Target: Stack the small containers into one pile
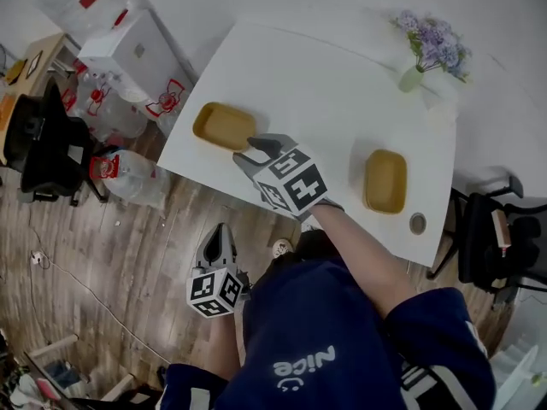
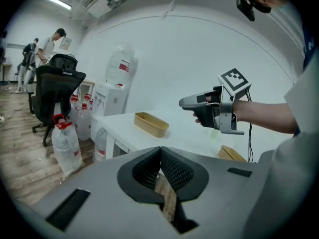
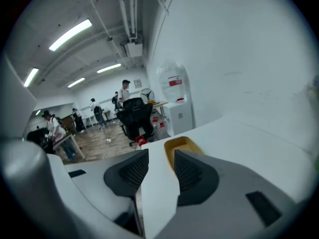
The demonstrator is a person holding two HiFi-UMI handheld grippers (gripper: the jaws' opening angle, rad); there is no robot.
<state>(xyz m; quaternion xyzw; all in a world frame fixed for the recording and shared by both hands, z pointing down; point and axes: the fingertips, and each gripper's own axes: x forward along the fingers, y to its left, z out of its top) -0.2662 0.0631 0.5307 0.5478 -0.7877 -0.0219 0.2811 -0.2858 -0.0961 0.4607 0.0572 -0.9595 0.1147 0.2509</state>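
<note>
Closest in, the left gripper (image 1: 218, 233) hangs low over the brown wood-plank floor (image 1: 128, 254), short of the white rectangular table (image 1: 325, 92). Its own view shows its 2 ribbed black jaws pressed tip to tip with nothing between them. Further out, the right gripper (image 1: 255, 149) reaches over the table, its jaws parted by a moderate gap and gripping nothing. Just past its tips lies a shallow mustard-yellow rectangular plastic container (image 1: 224, 126), upright near the table's left edge. In the right gripper view it sits just beyond the right-hand jaw, not between the 2. The second matching yellow container (image 1: 385, 180) rests well apart, toward the table's right side. At the far corner stands a small pale green vase of lilac flowers (image 1: 427, 49).

Nothing is stacked yet, so this looks like the approach to the 1st pick. The next move calls for lowering 1 jaw inside the near container's wall, closing on that wall, then carrying it across to nest with the second.
</note>
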